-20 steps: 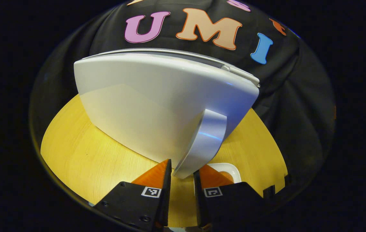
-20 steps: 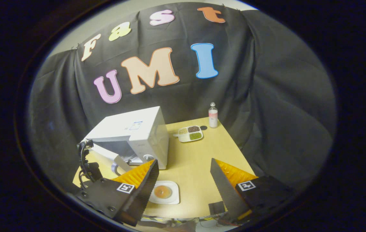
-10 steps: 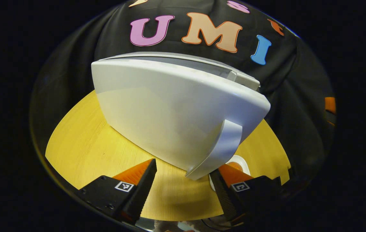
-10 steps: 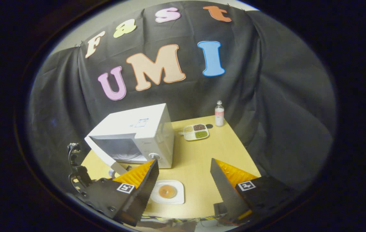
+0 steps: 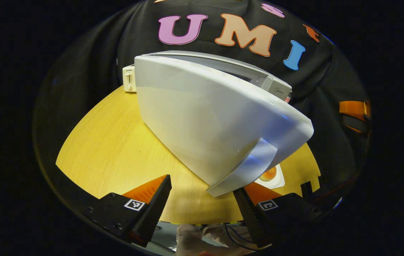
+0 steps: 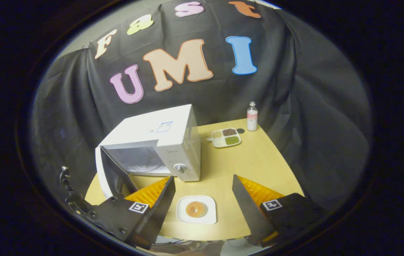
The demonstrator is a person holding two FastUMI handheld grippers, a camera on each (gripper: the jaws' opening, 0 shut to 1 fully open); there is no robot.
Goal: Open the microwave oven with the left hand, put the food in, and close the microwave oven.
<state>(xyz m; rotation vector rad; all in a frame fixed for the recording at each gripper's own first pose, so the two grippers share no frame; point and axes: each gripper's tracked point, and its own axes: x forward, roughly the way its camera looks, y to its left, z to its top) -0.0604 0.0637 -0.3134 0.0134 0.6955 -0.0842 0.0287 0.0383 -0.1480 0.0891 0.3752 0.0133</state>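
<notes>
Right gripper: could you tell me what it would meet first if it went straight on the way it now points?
Probably the white plate holding the food, lying on the table between the open right gripper fingers; depth is uncertain.

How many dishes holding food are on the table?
2: a white plate with a donut at the near edge, and a divided tray behind the microwave's right side.

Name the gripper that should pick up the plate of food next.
Right. The right gripper hangs open directly over the plate, while the left gripper sits by the open microwave door.
</notes>
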